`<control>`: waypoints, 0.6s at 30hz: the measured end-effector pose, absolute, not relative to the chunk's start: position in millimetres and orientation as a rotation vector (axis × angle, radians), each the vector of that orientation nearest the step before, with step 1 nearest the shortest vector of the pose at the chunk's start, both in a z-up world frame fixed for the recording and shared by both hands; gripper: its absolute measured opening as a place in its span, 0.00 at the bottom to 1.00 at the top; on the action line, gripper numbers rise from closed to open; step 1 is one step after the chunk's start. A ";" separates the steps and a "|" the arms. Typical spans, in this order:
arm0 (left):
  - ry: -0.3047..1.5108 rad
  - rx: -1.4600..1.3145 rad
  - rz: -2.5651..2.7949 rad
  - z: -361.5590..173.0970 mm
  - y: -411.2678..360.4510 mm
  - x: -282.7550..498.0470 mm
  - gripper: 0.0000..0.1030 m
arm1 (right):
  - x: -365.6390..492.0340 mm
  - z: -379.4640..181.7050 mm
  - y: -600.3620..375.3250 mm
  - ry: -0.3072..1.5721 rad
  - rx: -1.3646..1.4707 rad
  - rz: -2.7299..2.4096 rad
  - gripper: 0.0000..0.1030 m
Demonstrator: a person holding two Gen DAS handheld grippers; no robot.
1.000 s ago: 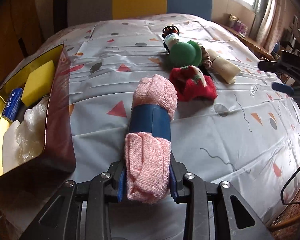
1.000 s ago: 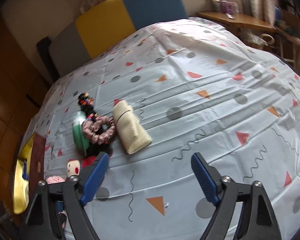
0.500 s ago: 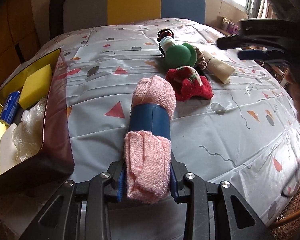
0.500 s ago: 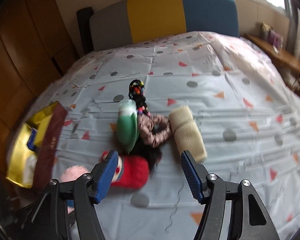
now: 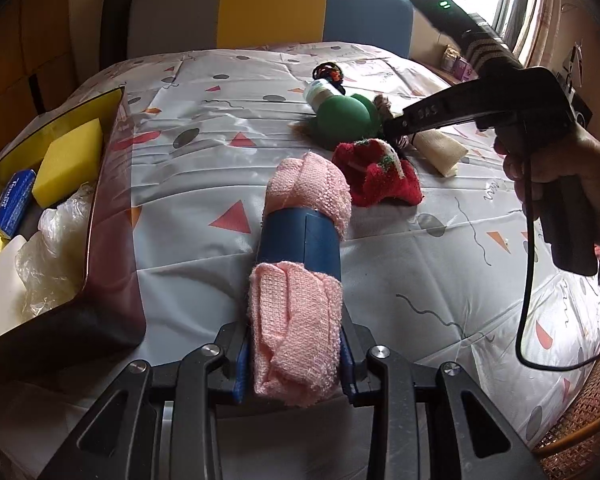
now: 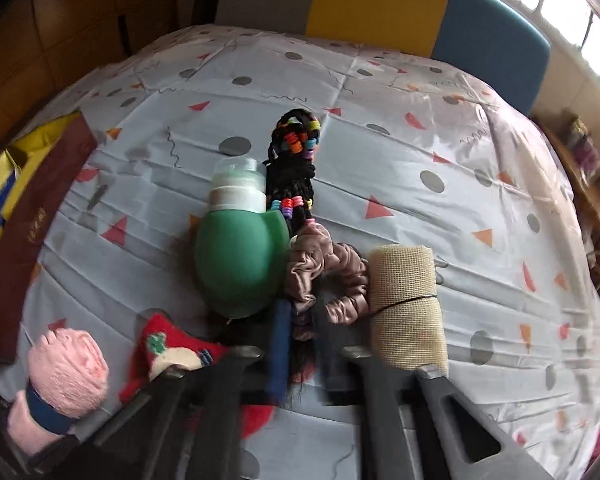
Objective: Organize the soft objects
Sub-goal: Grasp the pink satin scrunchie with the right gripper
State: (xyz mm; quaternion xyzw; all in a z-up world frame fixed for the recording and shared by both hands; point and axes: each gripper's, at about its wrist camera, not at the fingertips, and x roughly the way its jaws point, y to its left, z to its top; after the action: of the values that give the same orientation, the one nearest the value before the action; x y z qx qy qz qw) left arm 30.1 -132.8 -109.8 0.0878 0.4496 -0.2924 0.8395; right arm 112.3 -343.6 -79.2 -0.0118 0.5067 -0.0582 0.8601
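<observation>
Left gripper (image 5: 294,364): your jaws are closed on the near end of the pink roll (image 5: 300,280), which carries a blue band round its middle and lies lengthways toward the centre of the tabletop (image 5: 440,280). The box (image 5: 112,200) stands at the left edge, holding a yellow sponge (image 5: 68,160), a blue packet (image 5: 14,204) and clear plastic.

Right gripper (image 6: 300,354): the jaws have just been closing and now stand almost together, with dark strands and the near fold of the scrunchie (image 6: 328,276) between them. It sits in the cluster toward the far right of the tabletop — green bottle (image 6: 240,256) on one side, beige roll (image 6: 406,308) on the other, beaded black ties (image 6: 296,168) beyond, red sock (image 6: 168,350) nearer.

Advice: lift the scrunchie slowly and straight up; in my judgement the strands may drag the ties or bottle along. Check that only one item comes away. Carry the pink roll level, since only its end is gripped, and lower it into free space in the box.

Writing: white lettering on the blue packet, not readable with confidence; gold marks on the box's maroon wall, illegible; raised letters on the right gripper's finger — unclear.
</observation>
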 end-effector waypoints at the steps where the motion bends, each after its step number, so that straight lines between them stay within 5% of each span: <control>1: 0.951 0.183 -0.619 -110.0 -132.3 30.4 0.33 | 106.9 -72.9 -343.6 1.039 0.009 -0.108 0.07; 7: 0.946 0.184 -0.613 -110.4 -133.0 30.9 0.33 | 57.7 -35.4 -333.5 0.959 0.051 -0.062 0.07; 14: 0.935 0.195 -0.605 -110.7 -133.5 27.6 0.33 | 7.8 -56.6 -312.6 1.116 -0.025 0.005 0.09; 18: 0.936 0.200 -0.602 -110.1 -133.7 25.7 0.33 | -5.9 -67.2 -316.2 1.140 0.078 0.080 0.28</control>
State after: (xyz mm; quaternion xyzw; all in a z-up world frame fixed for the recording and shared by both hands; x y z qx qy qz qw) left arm 25.7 -133.7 -110.1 0.0947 0.4434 -0.2851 0.8445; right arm -5.9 -316.2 -67.2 0.0370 0.5395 0.0379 0.8403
